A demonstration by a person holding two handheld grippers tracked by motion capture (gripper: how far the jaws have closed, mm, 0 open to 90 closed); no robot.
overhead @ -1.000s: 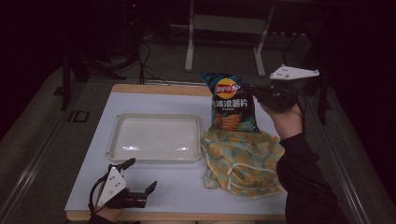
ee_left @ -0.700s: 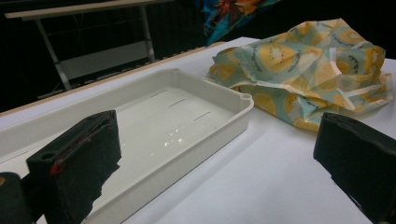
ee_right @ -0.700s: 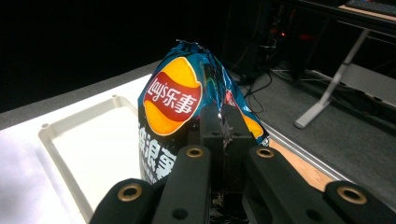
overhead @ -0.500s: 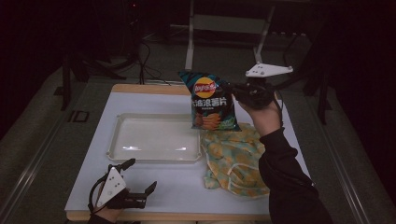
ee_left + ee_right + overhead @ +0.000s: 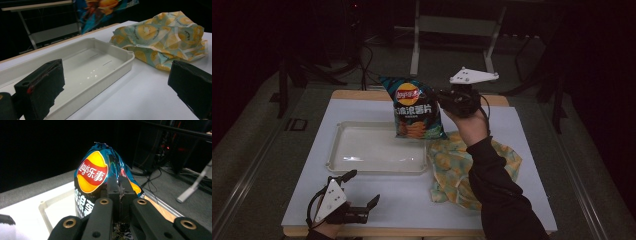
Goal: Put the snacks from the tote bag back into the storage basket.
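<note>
A dark blue Lay's chip bag (image 5: 416, 107) hangs in the air over the right end of the white tray (image 5: 362, 150). My right gripper (image 5: 443, 97) is shut on the bag's edge, and in the right gripper view the jaws pinch the foil of the chip bag (image 5: 92, 182) between them. My left gripper (image 5: 362, 192) rests low near the table's front left corner, jaws wide open with nothing between them. Its fingers (image 5: 40, 90) frame the tray (image 5: 100, 62) ahead.
A crumpled lemon-print cloth (image 5: 459, 167) lies on the white table (image 5: 512, 130) right of the tray, also seen as the cloth (image 5: 162, 42) in the left gripper view. A metal stand (image 5: 452, 30) stands on the floor behind the table.
My right gripper has carried the chip bag leftward, from above the cloth to over the tray's right end. The left gripper has stayed put.
</note>
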